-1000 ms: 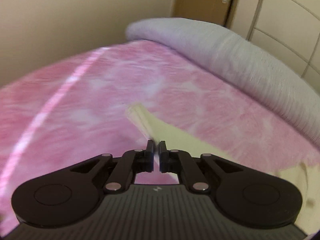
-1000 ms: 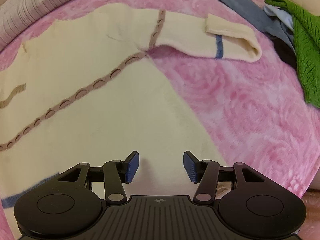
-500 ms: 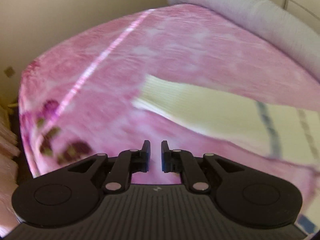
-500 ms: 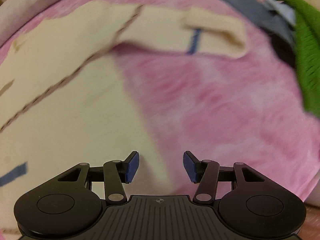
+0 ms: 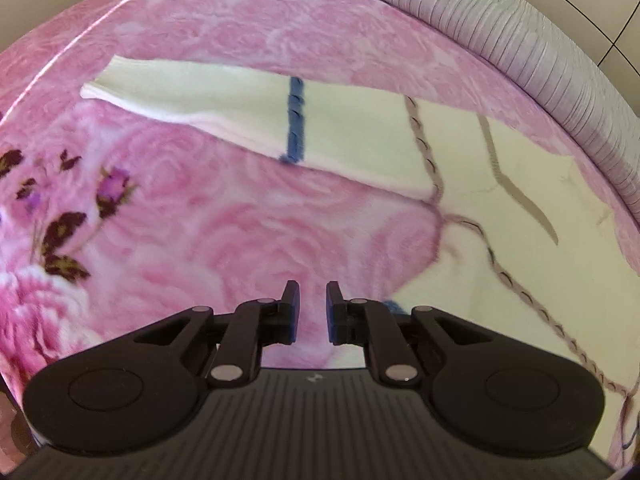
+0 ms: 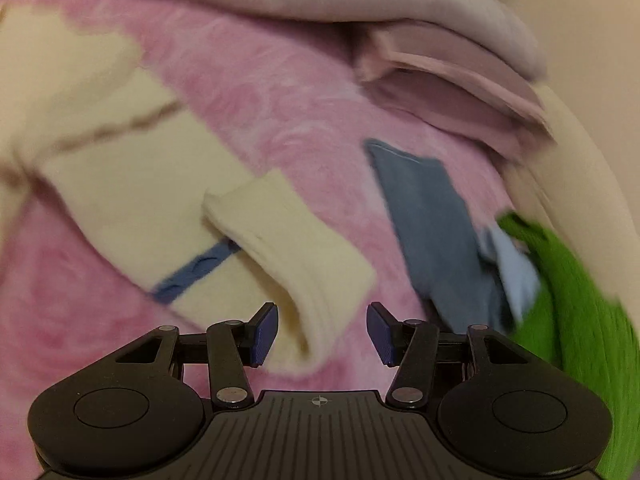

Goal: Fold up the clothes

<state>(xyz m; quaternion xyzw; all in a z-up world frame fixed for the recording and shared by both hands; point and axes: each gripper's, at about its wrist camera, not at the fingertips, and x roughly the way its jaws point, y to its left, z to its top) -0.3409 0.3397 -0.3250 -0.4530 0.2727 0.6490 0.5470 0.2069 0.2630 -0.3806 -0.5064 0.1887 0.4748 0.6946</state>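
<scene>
A cream sweater point(image 5: 492, 208) with brown stitching lies flat on the pink blanket point(image 5: 240, 220). Its one sleeve point(image 5: 224, 100), crossed by a blue stripe point(image 5: 296, 120), stretches out to the left. My left gripper point(image 5: 313, 292) hovers over bare blanket just left of the sweater's body; its jaws are opening and nothing is between them. In the right wrist view the other sleeve point(image 6: 132, 200) has its cuff point(image 6: 292, 240) folded back over a blue stripe point(image 6: 196, 272). My right gripper point(image 6: 322, 314) stands open right above the cuff's end, with its pads off the cloth.
A grey ribbed bolster point(image 5: 520, 40) runs along the bed's far side. Right of the cuff lie a blue-grey garment point(image 6: 432, 220), a light blue piece point(image 6: 512, 272) and a green knit point(image 6: 572, 300). Folded mauve cloth point(image 6: 460, 92) sits under a grey pillow point(image 6: 400, 12).
My left gripper let go of the sleeve, parted its jaws a little and drew back over the blanket. My right gripper rolled and swung from the sweater's body to the folded cuff.
</scene>
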